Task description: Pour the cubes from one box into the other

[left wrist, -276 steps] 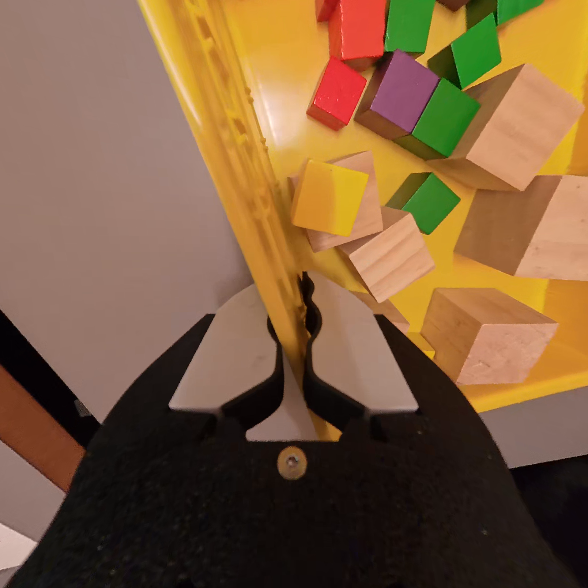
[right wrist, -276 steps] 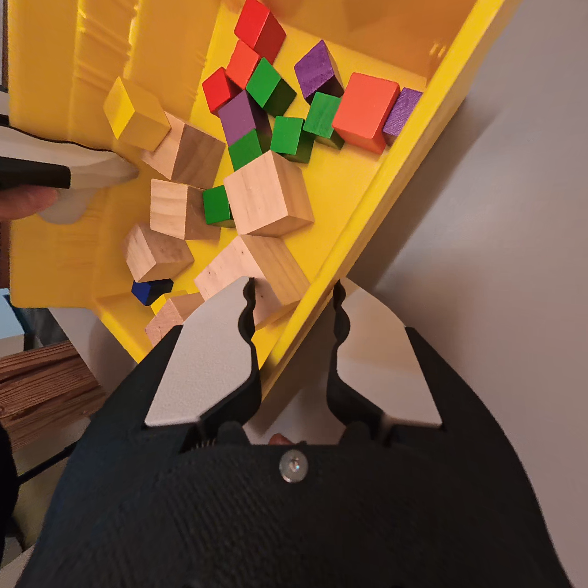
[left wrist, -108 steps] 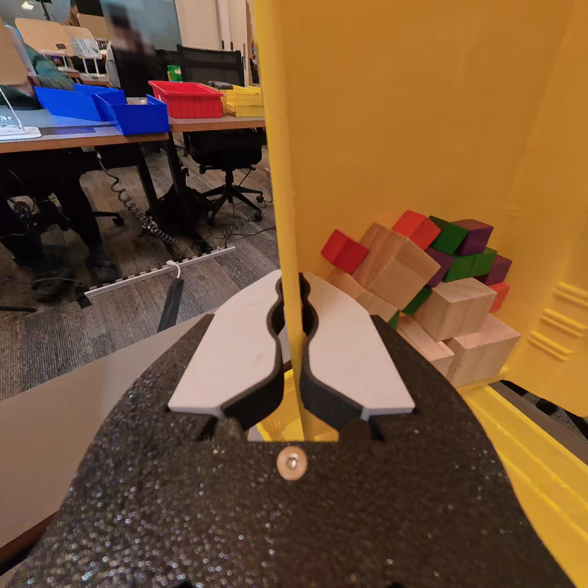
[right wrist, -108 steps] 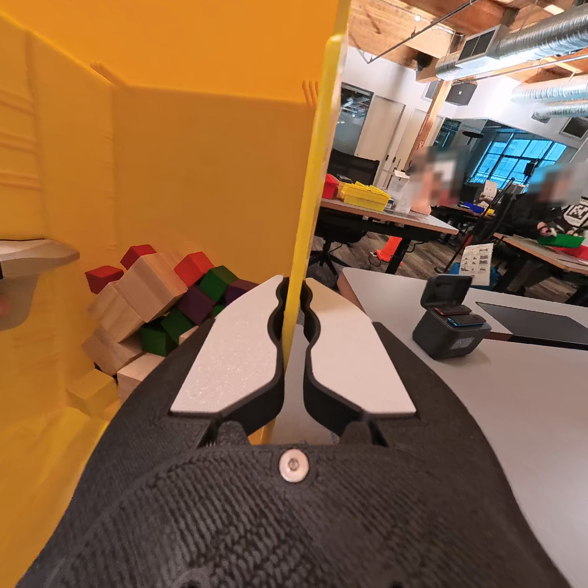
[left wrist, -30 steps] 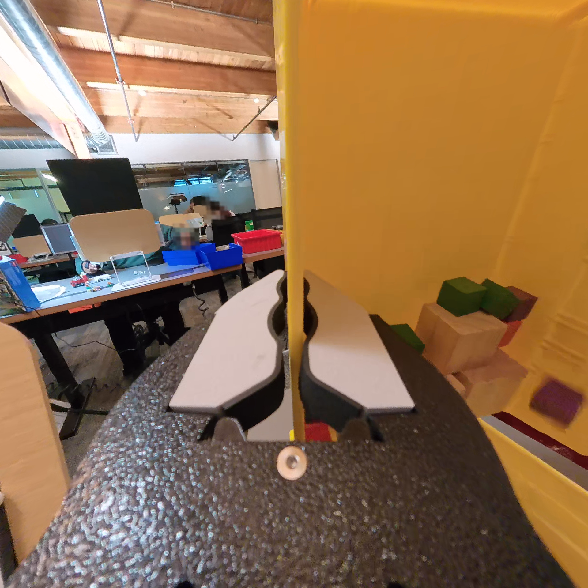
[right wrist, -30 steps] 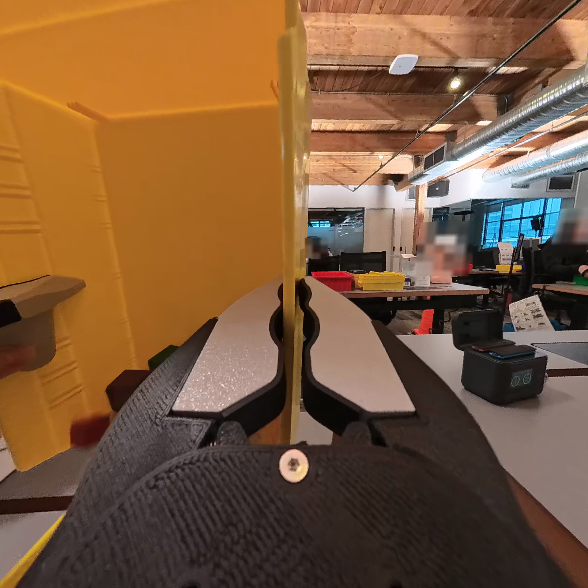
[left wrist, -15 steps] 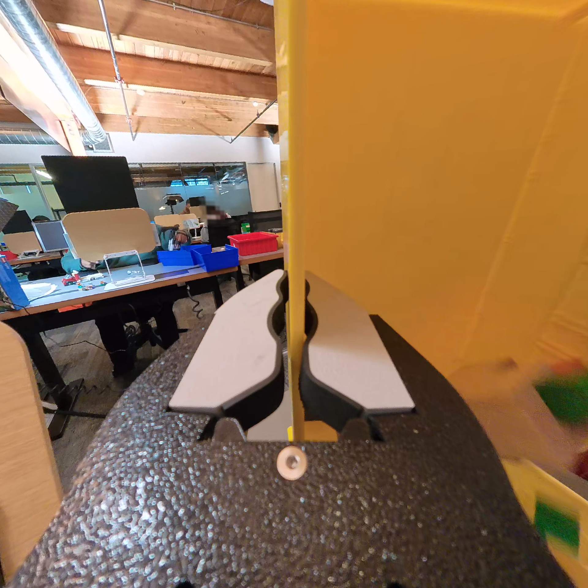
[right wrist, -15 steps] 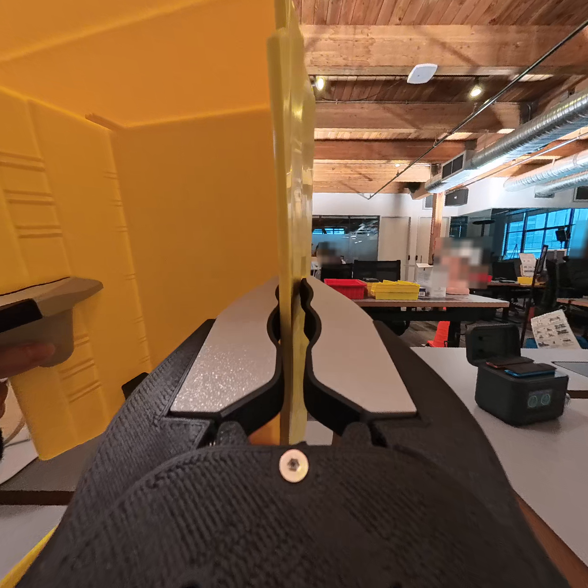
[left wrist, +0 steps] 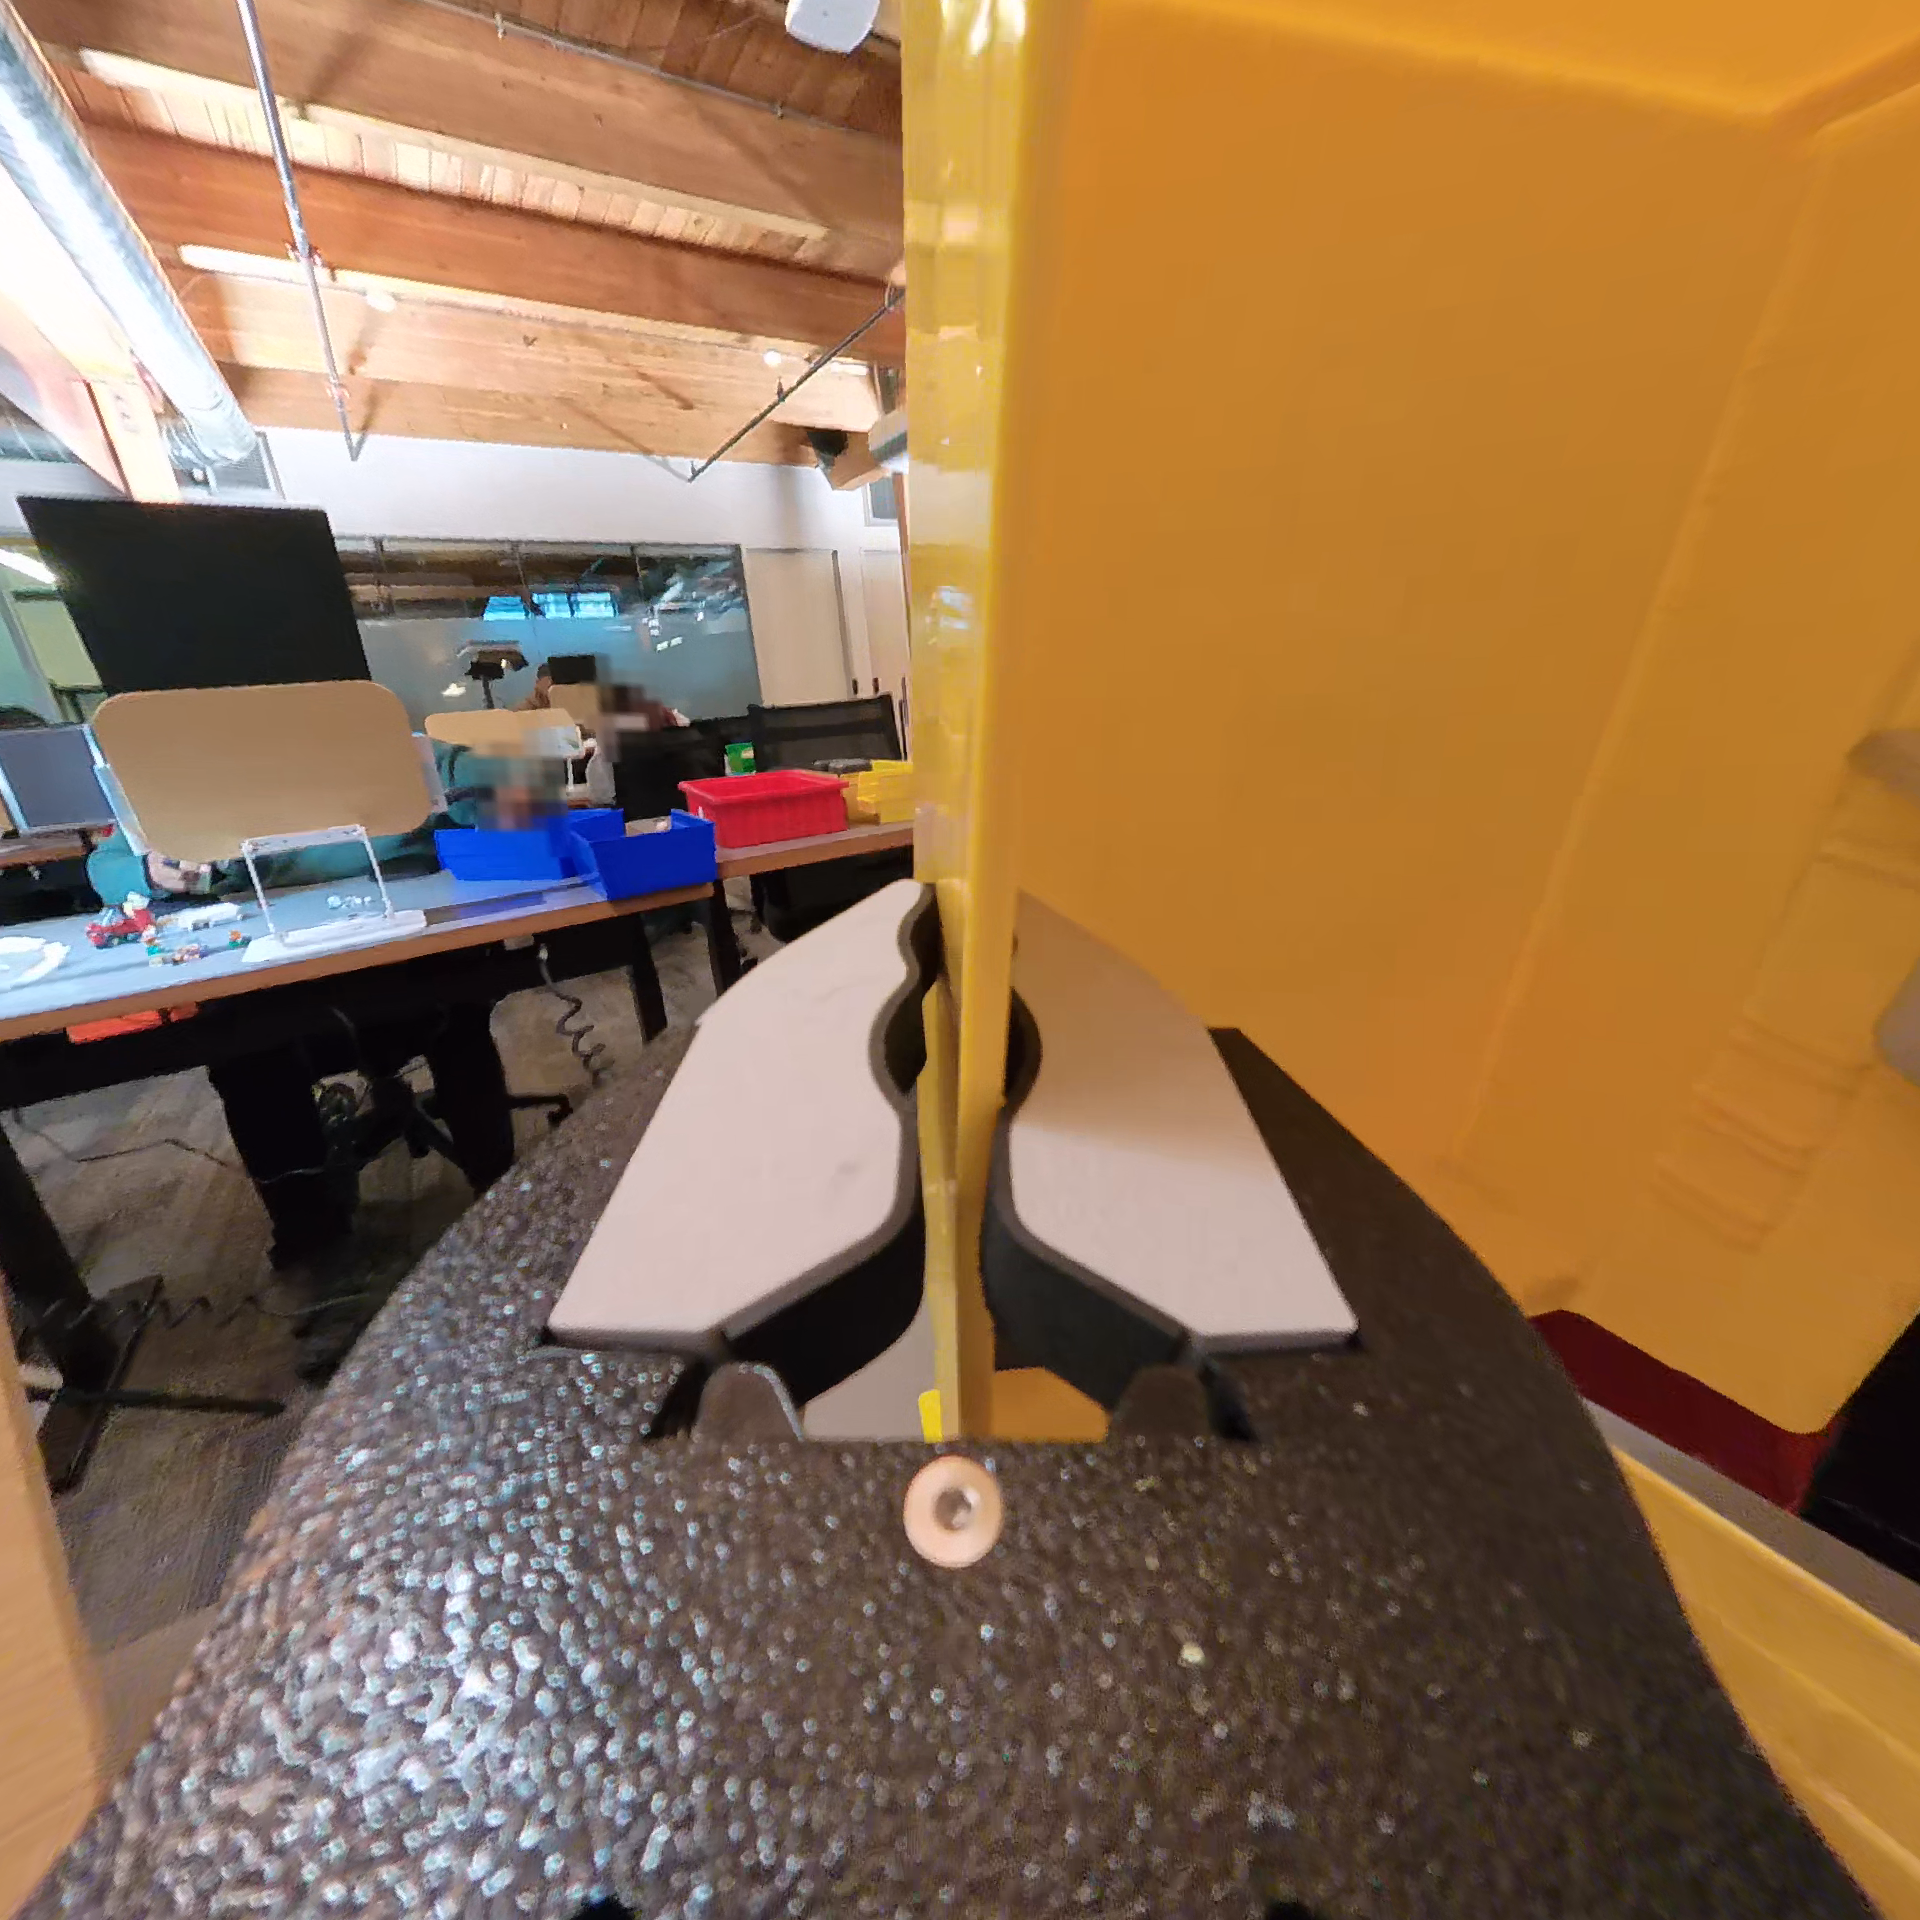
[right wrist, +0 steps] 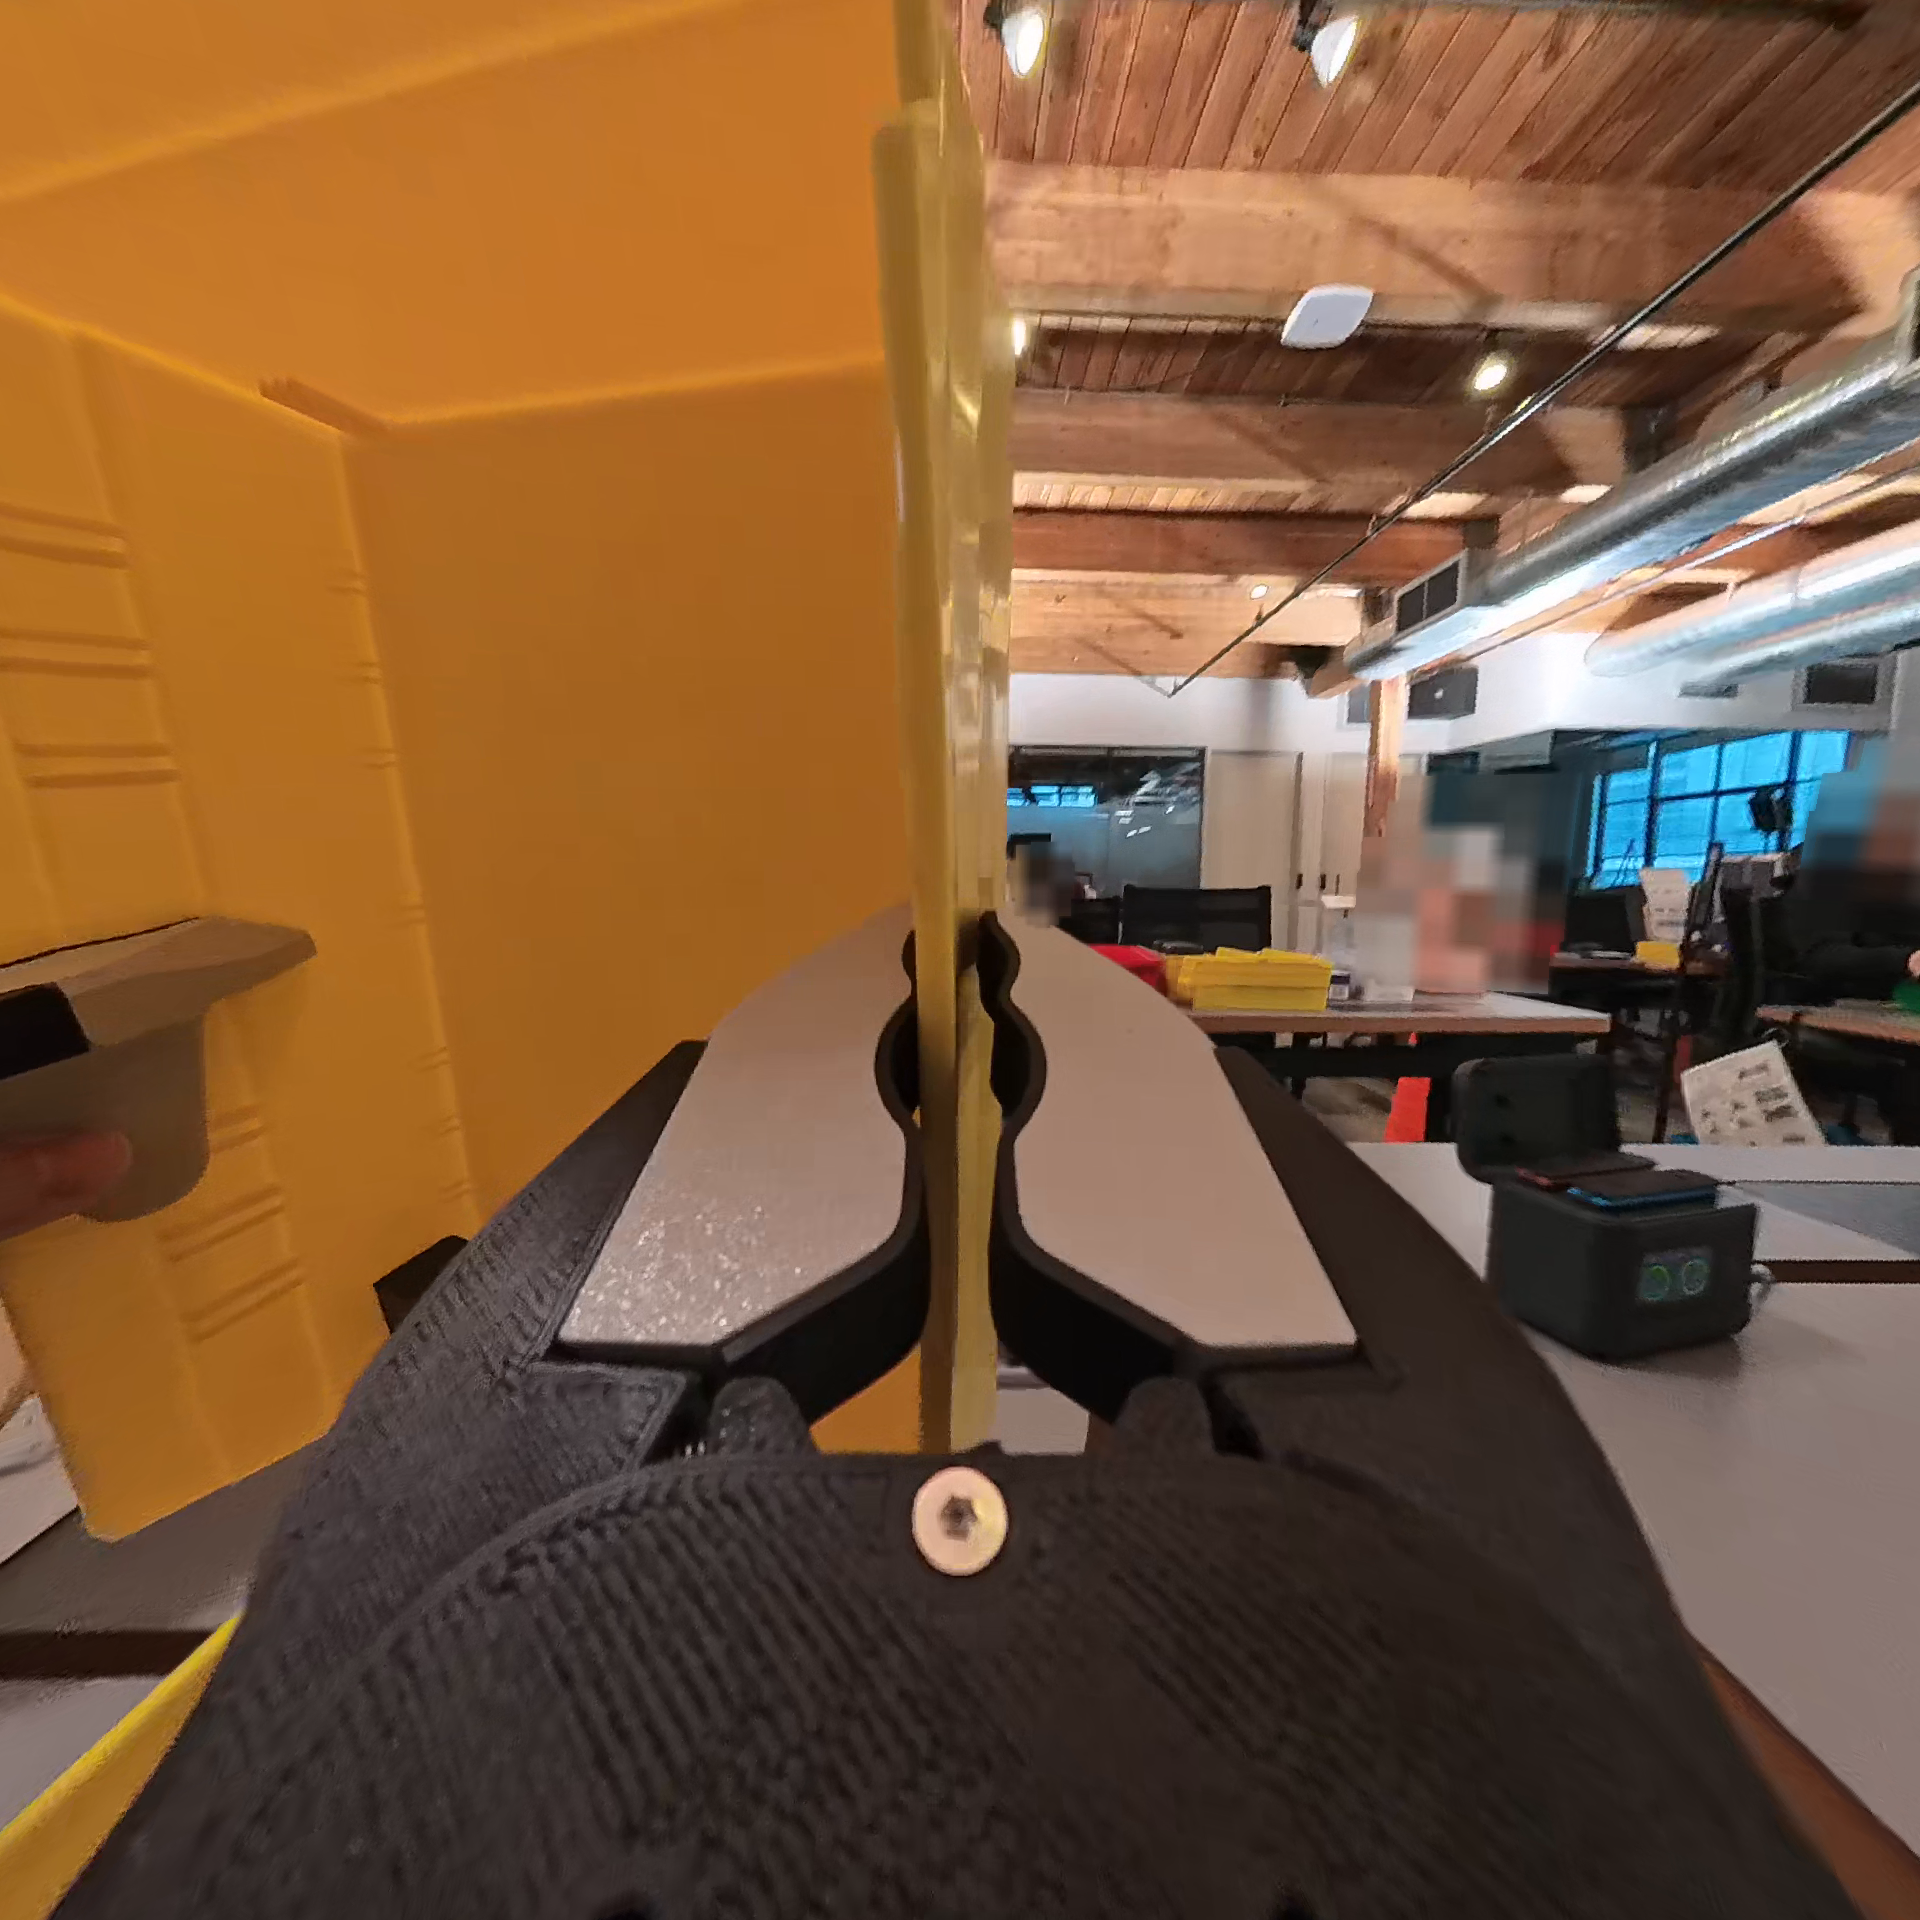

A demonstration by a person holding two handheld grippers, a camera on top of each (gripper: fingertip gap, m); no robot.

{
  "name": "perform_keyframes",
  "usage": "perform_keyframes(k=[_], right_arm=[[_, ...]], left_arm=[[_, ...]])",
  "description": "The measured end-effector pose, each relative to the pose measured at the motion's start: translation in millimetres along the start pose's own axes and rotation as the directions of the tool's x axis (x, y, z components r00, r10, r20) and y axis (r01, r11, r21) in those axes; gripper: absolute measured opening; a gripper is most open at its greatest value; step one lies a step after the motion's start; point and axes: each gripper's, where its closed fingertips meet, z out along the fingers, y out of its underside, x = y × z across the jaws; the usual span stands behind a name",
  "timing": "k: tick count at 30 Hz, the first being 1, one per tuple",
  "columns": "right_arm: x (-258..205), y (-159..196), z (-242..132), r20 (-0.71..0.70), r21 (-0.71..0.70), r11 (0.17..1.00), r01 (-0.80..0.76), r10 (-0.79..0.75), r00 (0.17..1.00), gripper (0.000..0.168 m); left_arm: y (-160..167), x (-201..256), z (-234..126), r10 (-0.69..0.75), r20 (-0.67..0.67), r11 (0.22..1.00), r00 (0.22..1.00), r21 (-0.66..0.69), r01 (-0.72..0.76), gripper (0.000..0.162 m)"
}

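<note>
Between the two tools, the yellow box (left wrist: pixel 1455 623) stands tipped on end, floor upright, open mouth facing down. Left tool (left wrist: pixel 961 1091) is clenched on the left side wall; right tool (right wrist: pixel 956 1091) is clenched on the opposite wall. No cubes show inside. Second yellow box (left wrist: pixel 1787 1683) lies directly below, its rim near, above the grey surface (right wrist: pixel 1714 1455); open room lies upward and outward.

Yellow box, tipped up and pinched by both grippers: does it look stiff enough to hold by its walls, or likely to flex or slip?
The yellow box probably holds stiff: the wall edge runs straight above the left gripper, and ribs are moulded into its side. It is likely light, since no cubes show inside. Its glossy plastic may slip, though the right gripper clamps the opposite wall.
</note>
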Motion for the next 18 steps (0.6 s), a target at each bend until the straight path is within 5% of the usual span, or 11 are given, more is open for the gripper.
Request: perform_keyframes(k=[11, 18], right_arm=[[6, -52, -12, -0.071, 0.167, 0.984, 0.061, -0.05, 0.996, 0.005], [8, -39, -12, -0.06, 0.093, 0.994, 0.062, -0.056, 0.997, 0.005]], left_arm=[[-41, 19, -7, 0.031, 0.006, 0.989, 0.999, 0.143, -0.032, 0.005], [-37, 19, -5, 0.047, -0.013, 0.995, 0.999, 0.092, -0.046, 0.005]])
